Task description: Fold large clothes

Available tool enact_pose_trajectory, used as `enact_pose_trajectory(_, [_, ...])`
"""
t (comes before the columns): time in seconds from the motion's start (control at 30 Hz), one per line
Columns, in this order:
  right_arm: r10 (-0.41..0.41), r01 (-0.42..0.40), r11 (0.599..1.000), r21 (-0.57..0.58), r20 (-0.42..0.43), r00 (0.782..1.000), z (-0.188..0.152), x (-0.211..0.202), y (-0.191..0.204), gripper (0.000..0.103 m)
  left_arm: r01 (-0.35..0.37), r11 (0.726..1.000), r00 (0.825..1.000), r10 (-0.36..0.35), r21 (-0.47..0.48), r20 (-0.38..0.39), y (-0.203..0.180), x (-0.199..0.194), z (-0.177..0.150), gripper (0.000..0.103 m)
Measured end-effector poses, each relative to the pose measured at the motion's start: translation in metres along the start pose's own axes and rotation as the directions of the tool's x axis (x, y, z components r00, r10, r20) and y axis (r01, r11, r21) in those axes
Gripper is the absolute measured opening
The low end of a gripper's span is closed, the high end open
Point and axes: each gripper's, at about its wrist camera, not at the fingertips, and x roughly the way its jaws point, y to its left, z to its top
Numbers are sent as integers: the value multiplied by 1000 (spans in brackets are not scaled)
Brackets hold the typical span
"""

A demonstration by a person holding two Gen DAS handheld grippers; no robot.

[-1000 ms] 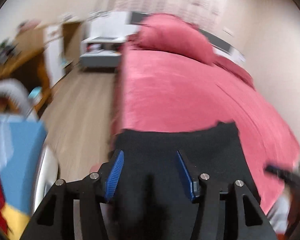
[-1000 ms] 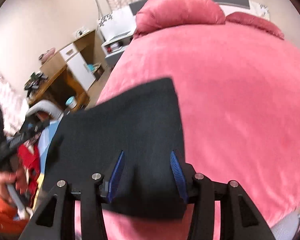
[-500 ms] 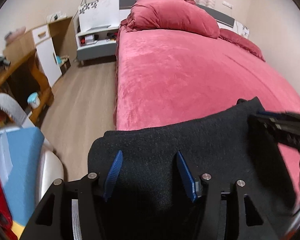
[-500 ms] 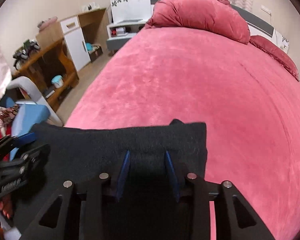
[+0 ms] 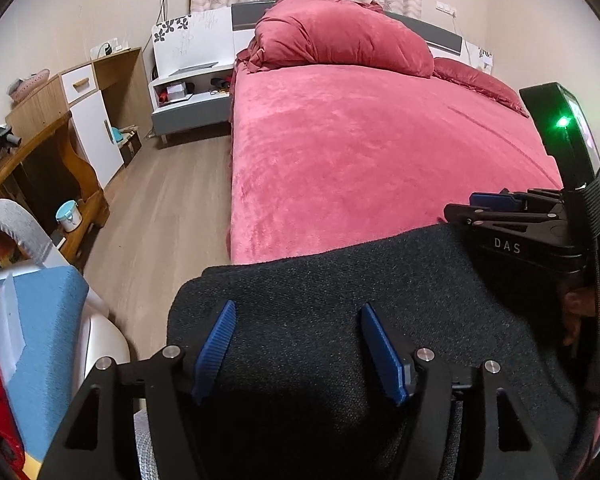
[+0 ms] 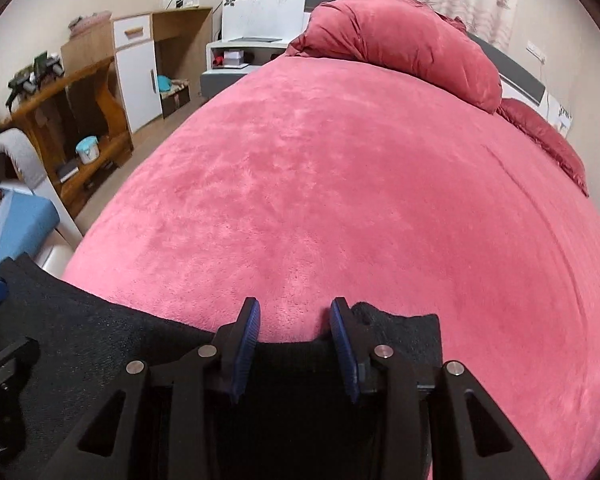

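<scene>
A black knit garment lies spread across the near end of the pink bed. My left gripper sits over its left part. Its jaws are opening, and the cloth runs under and between the blue pads without being pinched. My right gripper is at the garment's far right edge, shut on a thick fold that fills the rear of the gap. Pink bed shows between its tips. In the left wrist view the right gripper is at the right, held by a hand.
A heaped pink duvet and a pillow lie at the head of the bed. Left of the bed are wood floor, a white nightstand, a wooden desk and a blue-cushioned seat.
Both grippers came down to the bed's near end and the black garment now lies flatter on it. The left jaws widened and the right jaws narrowed. The right gripper moved in close on the right.
</scene>
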Motion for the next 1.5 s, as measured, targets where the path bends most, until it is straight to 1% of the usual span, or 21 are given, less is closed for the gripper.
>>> enact_pose_trajectory(0.07, [37,-37,999,25,4,999,2,-2,-7,37,-4,1000,1000,4,6,1,-1,-1,-1,67])
enact_pose_trajectory(0.13, [69,-71,995,75,39,997,3,-15,-16,35,-8,1000,1000,8,9,2,-1,-1,-1,67])
enact_pose_trajectory(0.17, [68,-81,988,132,97,993,0,-35,-24,35,-5,1000,1000,5,5,4,-1,-1,-2,67])
enact_pose_trajectory(0.2, [74,-94,983,159,128,989,-3,-49,-28,37,-3,1000,1000,3,2,6,-1,-1,-3,67])
enact_pose_trajectory(0.23, [97,-125,975,182,159,983,-10,-66,-31,37,-3,1000,1000,3,2,7,-1,-1,-3,67])
enact_pose_trajectory(0.27, [111,-141,972,188,162,981,-14,-73,-32,37,-6,1000,1000,6,4,7,-2,-1,-3,67])
enact_pose_trajectory(0.3, [120,-146,970,195,138,983,-25,-84,-31,37,-12,1000,1000,12,9,6,-3,-1,-3,67])
enact_pose_trajectory(0.43, [124,-134,972,195,65,990,-57,-91,-26,37,-12,1000,1000,12,11,0,-4,-1,-3,68])
enact_pose_trajectory(0.47, [116,-123,974,189,47,992,-64,-89,-24,37,-8,1000,1000,8,10,-3,-3,-1,-2,68])
enact_pose_trajectory(0.5, [83,-84,981,177,10,996,-71,-81,-22,37,-2,1000,1000,2,10,-4,-3,-1,-2,70])
enact_pose_trajectory(0.57, [79,-73,982,175,-27,996,-76,-68,-21,38,8,1000,1000,-7,18,-14,-4,1,-1,74])
enact_pose_trajectory(0.67, [115,-104,968,230,-37,993,-73,-66,-30,39,7,999,1000,-6,37,-28,-7,2,1,76])
enact_pose_trajectory(0.77, [115,-100,962,255,-44,992,-75,-77,-32,40,18,999,999,-17,34,-37,-5,-4,2,76])
enact_pose_trajectory(0.87, [124,-110,951,290,-30,992,-90,-100,-36,41,36,999,999,-35,9,-37,-1,-19,0,77])
enact_pose_trajectory(1.03, [149,-140,945,294,-6,989,-124,-130,-39,41,77,995,997,-77,-67,6,7,-57,-16,77])
enact_pose_trajectory(1.07, [156,-149,944,293,-3,988,-128,-134,-38,41,102,992,995,-101,-68,17,6,-64,-21,78])
enact_pose_trajectory(1.1, [164,-156,945,289,-3,986,-133,-139,-36,41,105,993,994,-105,-56,13,3,-68,-25,78])
enact_pose_trajectory(1.2, [175,-160,948,274,-30,984,-144,-144,-32,41,58,998,998,-58,-11,-27,-4,-64,-36,78])
enact_pose_trajectory(1.33, [115,-100,971,216,-61,991,-162,-152,-21,41,17,998,999,-15,54,-44,-11,-53,-49,79])
enact_pose_trajectory(1.4, [110,-95,971,220,-58,992,-166,-150,-21,41,10,999,999,-8,39,-46,-11,-53,-49,79])
enact_pose_trajectory(1.5, [103,-92,964,248,-34,994,-166,-156,-22,42,-12,1000,998,12,0,-64,-13,-66,-48,78])
